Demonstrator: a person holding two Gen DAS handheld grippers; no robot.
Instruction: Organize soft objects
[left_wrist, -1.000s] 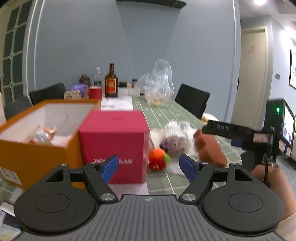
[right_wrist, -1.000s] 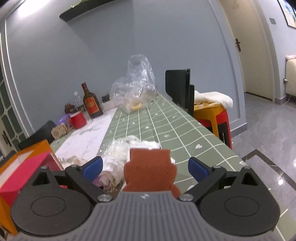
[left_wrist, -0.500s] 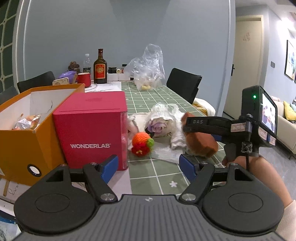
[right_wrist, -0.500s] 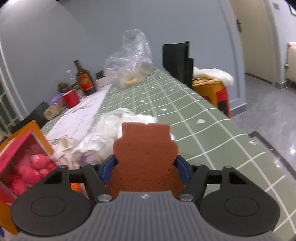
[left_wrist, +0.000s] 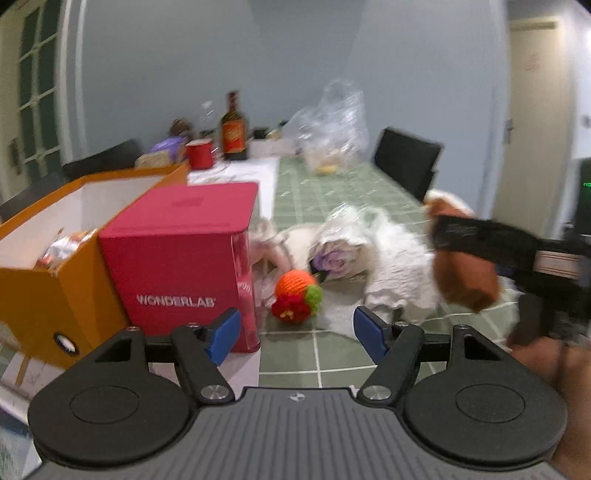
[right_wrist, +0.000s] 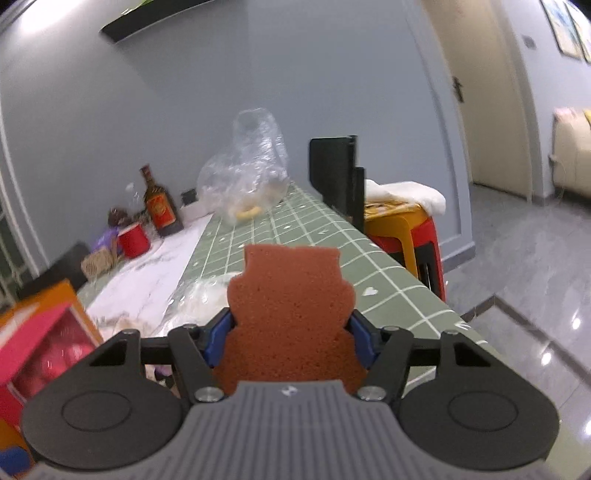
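- Two grippers in play, and my right gripper (right_wrist: 291, 332) has just closed on the brown bear-shaped sponge (right_wrist: 290, 310): blue pads pinching its waist, sponge upright in the centre of the right wrist view.
- Over in the left wrist view that same sponge shows at the right edge, lifted clear of the green checked tablecloth (left_wrist: 332, 354).
- My left gripper (left_wrist: 295, 328) comes in with its jaws apart and nothing between them, though they have just narrowed a little; the orange crocheted ball (left_wrist: 295, 295) lies on the cloth beyond the fingertips, centre frame.
- Still on the table: that ball, and the white fluffy heap with something lilac tucked in it (left_wrist: 369, 258), right of centre.
- At left stand the open orange box (left_wrist: 55, 295), some wrapped bits inside, and the red WONDERLAB box (left_wrist: 184, 258) touching its side.
- My read: early going. One soft thing in hand and not yet stowed, at least two left to collect.
- Likely next: sponge into the orange box, left jaws onto the ball.
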